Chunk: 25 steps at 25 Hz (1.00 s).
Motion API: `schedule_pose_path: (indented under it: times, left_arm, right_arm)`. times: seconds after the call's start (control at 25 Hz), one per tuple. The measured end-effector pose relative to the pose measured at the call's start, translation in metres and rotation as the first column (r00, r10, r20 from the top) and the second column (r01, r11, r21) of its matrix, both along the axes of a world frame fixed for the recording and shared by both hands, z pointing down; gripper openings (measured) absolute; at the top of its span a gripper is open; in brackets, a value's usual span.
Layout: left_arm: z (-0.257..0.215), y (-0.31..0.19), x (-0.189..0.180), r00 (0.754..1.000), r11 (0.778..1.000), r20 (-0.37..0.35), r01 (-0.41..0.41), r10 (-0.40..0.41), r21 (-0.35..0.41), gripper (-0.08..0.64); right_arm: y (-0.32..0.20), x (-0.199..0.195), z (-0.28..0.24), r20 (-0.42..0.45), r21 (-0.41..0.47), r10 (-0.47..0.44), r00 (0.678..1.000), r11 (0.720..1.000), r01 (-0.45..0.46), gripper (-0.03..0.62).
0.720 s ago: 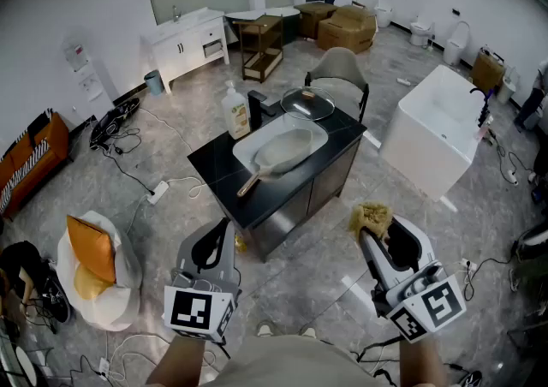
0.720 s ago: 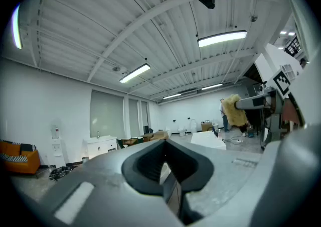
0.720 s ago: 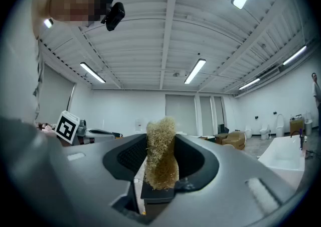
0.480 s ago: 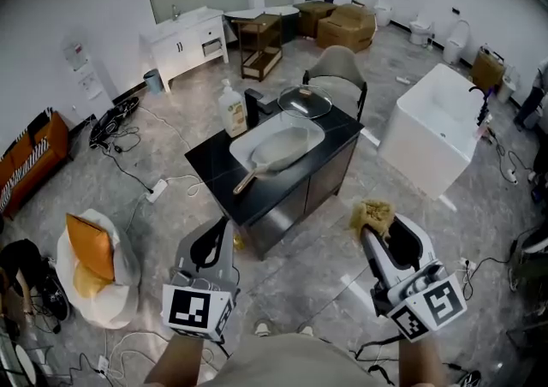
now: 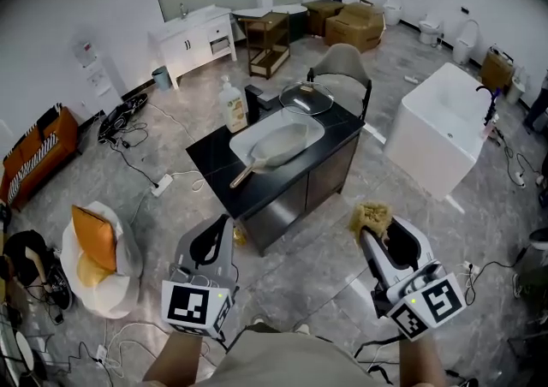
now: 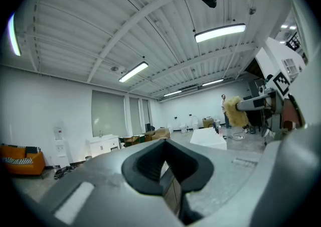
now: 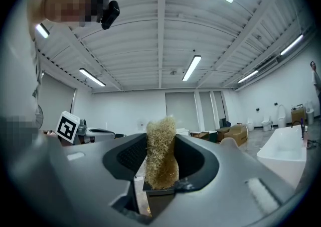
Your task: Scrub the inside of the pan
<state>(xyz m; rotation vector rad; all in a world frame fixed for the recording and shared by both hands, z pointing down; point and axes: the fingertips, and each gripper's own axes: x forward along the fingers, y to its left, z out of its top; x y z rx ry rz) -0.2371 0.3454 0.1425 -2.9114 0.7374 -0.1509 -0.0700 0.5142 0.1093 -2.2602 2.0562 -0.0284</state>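
Note:
A grey pan (image 5: 280,148) with a wooden handle (image 5: 241,176) lies in the white sink (image 5: 312,127) of a black counter, far ahead of both grippers. My right gripper (image 5: 370,229) is held low at the right, shut on a yellowish fibrous scrubber (image 5: 371,216). In the right gripper view the scrubber (image 7: 161,151) stands upright between the jaws. My left gripper (image 5: 223,227) is held low at the left, shut with nothing between its jaws, as the left gripper view (image 6: 163,144) also shows. Both point upward, several steps short of the counter.
On the counter (image 5: 221,163) stand a soap bottle (image 5: 232,109), a black faucet (image 5: 257,103) and a glass lid (image 5: 306,99). A chair (image 5: 341,68) is behind it and a white bathtub (image 5: 437,127) to the right. Cables and a cushion (image 5: 92,244) lie on the floor at the left.
The head view has shifted slightly, so the room sits a little differently in the picture. Both grippers keep their places, and the scrubber stays held.

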Motion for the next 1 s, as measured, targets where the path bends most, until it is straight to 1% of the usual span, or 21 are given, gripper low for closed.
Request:
schedule_pose_path:
  times: [0.16, 0.28, 0.52, 0.76, 1.0]
  left_arm:
    - [0.006, 0.015, 0.010, 1.000, 1.000, 0.006, 0.006, -0.006, -0.018, 0.002]
    - [0.012, 0.023, 0.014, 1.000, 1.000, 0.023, 0.001, 0.000, -0.011, 0.002]
    - [0.012, 0.020, 0.021, 1.000, 1.000, 0.016, 0.020, -0.020, -0.005, 0.002]
    - [0.030, -0.002, 0.028, 0.999, 0.999, 0.019, 0.034, -0.033, -0.022, 0.002]
    - [0.037, -0.041, 0.045, 0.999, 0.999, 0.014, 0.042, -0.041, -0.030, 0.002]
  right_arm:
    - [0.011, 0.010, 0.004, 0.009, 0.010, -0.008, 1.000, 1.000, 0.008, 0.173]
    - [0.015, 0.015, 0.010, 0.019, 0.011, -0.013, 1.000, 1.000, 0.012, 0.173]
    - [0.013, 0.028, 0.016, 0.021, 0.007, -0.015, 1.000, 1.000, 0.014, 0.173]
    - [-0.009, 0.037, 0.028, 0.002, -0.013, -0.024, 1.000, 1.000, 0.024, 0.173]
    - [-0.048, 0.057, 0.036, -0.003, -0.036, -0.029, 1.000, 0.999, 0.029, 0.173]
